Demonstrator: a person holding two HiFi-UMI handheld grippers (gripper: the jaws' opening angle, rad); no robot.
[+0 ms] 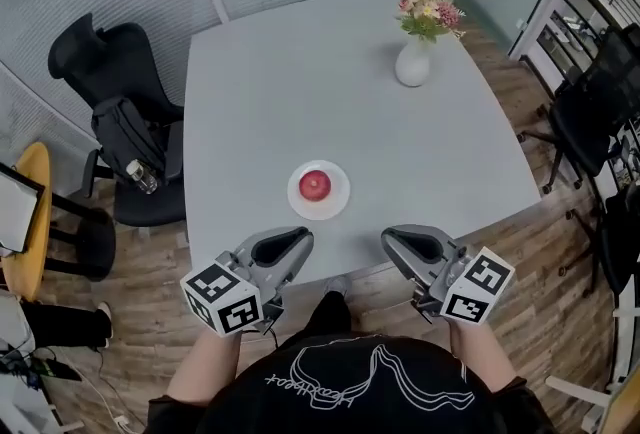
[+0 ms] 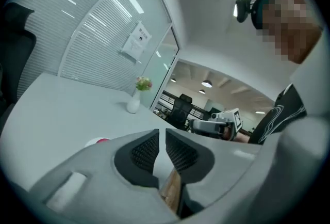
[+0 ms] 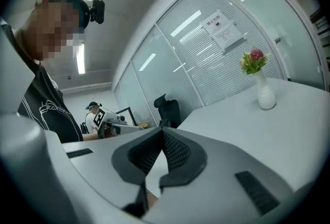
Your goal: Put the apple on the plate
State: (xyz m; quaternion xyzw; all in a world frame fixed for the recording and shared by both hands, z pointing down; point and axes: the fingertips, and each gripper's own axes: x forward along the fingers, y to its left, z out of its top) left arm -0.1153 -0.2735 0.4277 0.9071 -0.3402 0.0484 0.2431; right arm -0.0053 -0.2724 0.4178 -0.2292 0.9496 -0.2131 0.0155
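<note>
Left gripper [image 1: 298,242]: jaws drawn almost together with only a narrow slit between the pads, nothing held. Right gripper [image 1: 394,239]: jaws closed tip to tip, empty. Both grippers are held at the near edge of the table [image 1: 300,92], apart from each other. The apple [image 1: 315,185] sits on the plate [image 1: 338,199], ahead of the left gripper and forward-left of the right gripper, touching neither. A vase [image 1: 413,62] stands well beyond the right gripper.

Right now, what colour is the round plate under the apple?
White. The round plate carries the red apple; the head view shows it best.
</note>
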